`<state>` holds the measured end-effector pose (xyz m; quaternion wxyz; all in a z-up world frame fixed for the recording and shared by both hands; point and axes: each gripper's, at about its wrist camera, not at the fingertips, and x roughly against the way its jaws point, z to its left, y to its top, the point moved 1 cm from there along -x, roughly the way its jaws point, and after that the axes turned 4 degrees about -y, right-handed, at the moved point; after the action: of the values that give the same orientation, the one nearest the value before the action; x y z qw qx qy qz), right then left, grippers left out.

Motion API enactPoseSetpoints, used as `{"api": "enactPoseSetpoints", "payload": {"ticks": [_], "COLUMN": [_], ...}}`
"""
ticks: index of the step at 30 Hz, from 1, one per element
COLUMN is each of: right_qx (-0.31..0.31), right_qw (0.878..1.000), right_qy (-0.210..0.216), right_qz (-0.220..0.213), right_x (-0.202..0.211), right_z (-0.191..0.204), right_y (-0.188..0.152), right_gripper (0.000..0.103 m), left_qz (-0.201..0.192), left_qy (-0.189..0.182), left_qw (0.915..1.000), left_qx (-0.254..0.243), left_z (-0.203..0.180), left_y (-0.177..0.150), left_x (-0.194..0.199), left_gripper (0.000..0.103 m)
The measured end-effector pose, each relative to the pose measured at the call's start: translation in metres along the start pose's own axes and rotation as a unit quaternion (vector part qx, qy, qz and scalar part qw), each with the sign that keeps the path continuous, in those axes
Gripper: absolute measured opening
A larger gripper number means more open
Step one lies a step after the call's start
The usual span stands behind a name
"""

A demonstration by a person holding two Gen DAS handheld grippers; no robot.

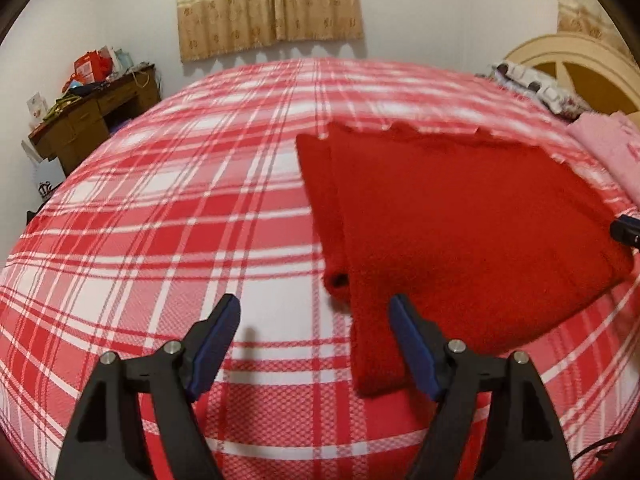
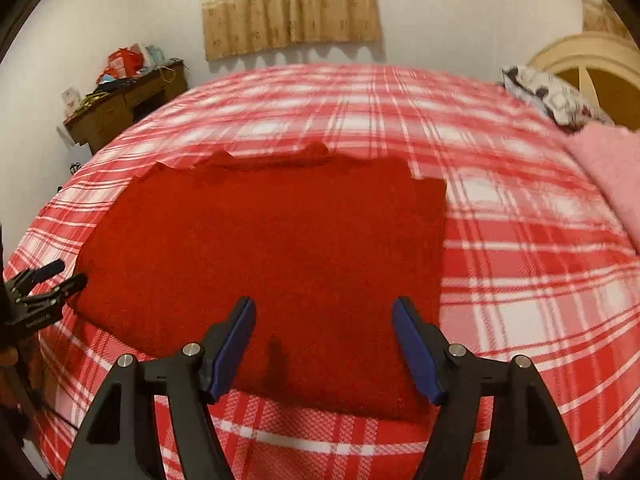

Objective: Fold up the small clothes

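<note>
We see our left gripper (image 1: 314, 316) as two matte black plastic arms, each a hollow triangular frame jointed by round silver pins, ending in slim fingers faced with dark blue pads (image 1: 218, 344). Our right gripper (image 2: 324, 318) is built alike: black frames, silver pins, blue pads (image 2: 416, 348).

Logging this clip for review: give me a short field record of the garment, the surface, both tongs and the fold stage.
garment: red knit sweater, lying flat, folded into a rough rectangle
sleeve: one folded-in sleeve shows along its left edge
surface: red and white plaid bedspread
left tongs: open, nothing between the pads, at the sweater's near left corner
right tongs: open, above the sweater's near edge, holding nothing
nearby: pink cloth at the right, apart from the sweater
fold stage: fold laid down, garment released
</note>
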<state>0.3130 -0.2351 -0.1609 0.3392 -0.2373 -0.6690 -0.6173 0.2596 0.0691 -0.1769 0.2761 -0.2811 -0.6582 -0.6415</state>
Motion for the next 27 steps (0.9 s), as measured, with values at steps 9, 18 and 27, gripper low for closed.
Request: {"api": "enactPoseSetpoints", "payload": {"ticks": [9,18,27], "right_qx": [0.005,0.067,0.189], "right_qw": [0.999,0.997,0.98], "right_qy": [-0.015,0.031,0.059], "right_qz": [0.04,-0.02,-0.022], "right_x": [-0.009,0.02,0.011], "right_z": [-0.007,0.058,0.149], "right_y": [-0.029,-0.01,-0.025], "right_gripper": [0.071,0.071,0.071], "left_qz": [0.0,-0.052,-0.027], "left_qy": [-0.017,0.003,0.003], "left_qw": [0.9998,0.9986,0.9991], "left_qx": [0.01,0.003,0.033], "left_z": [0.007,0.046,0.076], "left_y": [-0.004,0.008,0.001], "left_x": [0.004,0.034,0.023], "left_gripper": [0.088,0.1,0.1]}}
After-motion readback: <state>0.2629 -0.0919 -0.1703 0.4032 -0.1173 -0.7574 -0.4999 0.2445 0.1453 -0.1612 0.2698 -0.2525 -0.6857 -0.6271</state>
